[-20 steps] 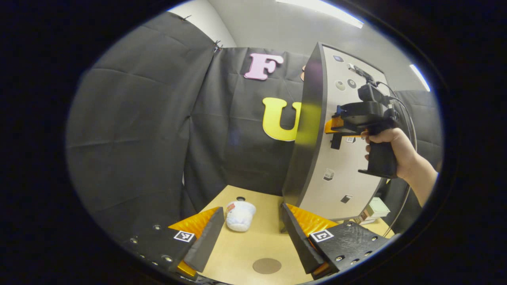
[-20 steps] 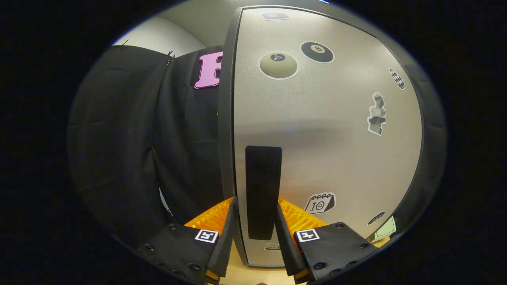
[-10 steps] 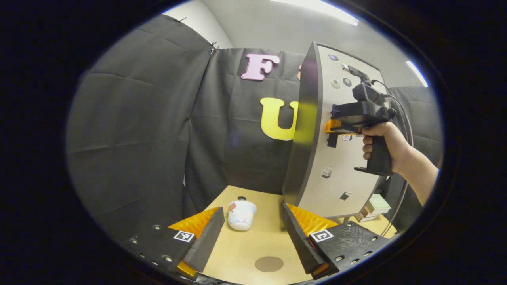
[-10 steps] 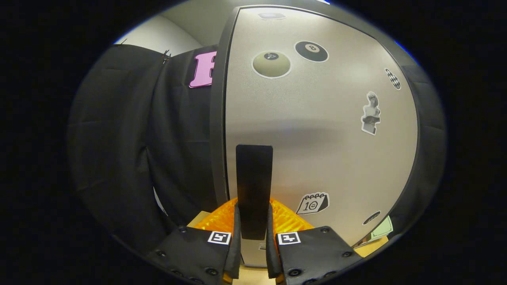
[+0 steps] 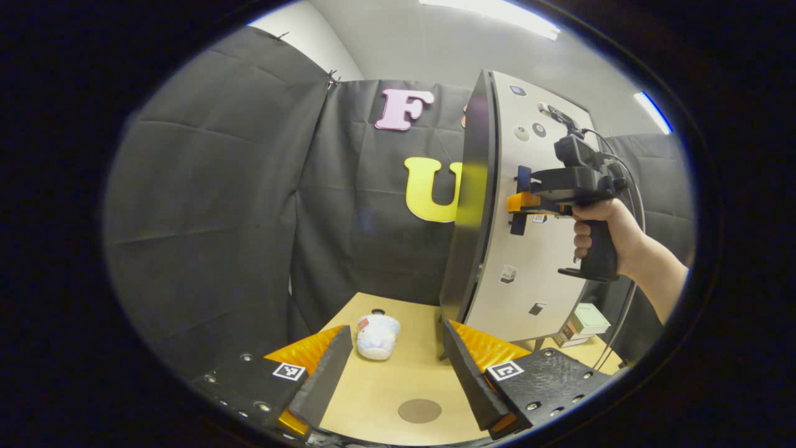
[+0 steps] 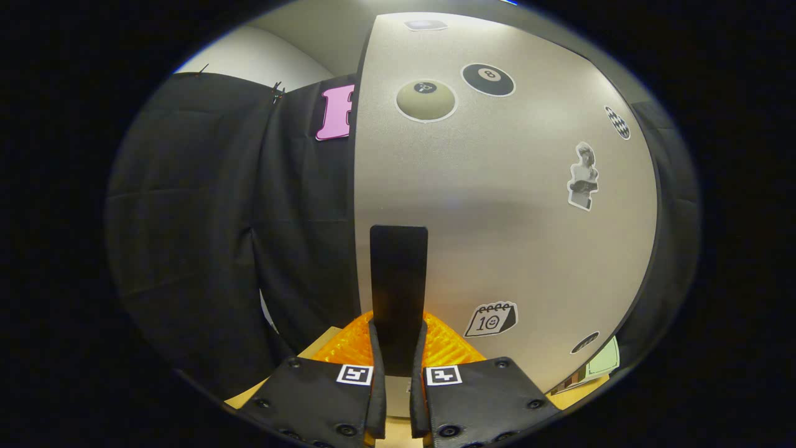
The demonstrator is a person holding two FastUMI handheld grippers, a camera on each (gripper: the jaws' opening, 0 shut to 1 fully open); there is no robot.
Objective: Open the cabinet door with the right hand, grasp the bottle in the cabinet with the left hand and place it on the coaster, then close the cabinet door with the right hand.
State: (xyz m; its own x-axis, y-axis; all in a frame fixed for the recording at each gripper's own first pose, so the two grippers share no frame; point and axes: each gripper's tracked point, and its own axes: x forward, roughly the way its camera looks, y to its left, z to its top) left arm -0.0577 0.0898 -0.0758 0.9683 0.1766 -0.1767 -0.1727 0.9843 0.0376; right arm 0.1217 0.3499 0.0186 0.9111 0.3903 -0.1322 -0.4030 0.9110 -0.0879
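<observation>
The right tool (image 6: pixel 397 373) is clamped on the black upright bar handle (image 6: pixel 398 292) of the cabinet door, both fingers pressing its lower end; in the left gripper view the same tool (image 5: pixel 521 208) sits against the door face with a hand (image 5: pixel 606 233) around its grip. The tall grey cabinet door with stickers and a dark edge (image 6: pixel 497 205) stands slightly ajar, its dark edge (image 5: pixel 474 205) turned toward the left tool, so the step in hand appears to be the opening pull. The bottle inside the cabinet is hidden behind the door. The left tool (image 5: pixel 398 373) hovers wide and empty over the light wooden surface (image 5: pixel 385 392), where the round brown coaster (image 5: pixel 420 410) lies between its fingers and a small white soft toy (image 5: pixel 376 336) rests farther back, apart from the coaster. The next move likely calls for swinging the door wide on its hinge arc without slipping off the handle, far enough for the left tool to reach in.
</observation>
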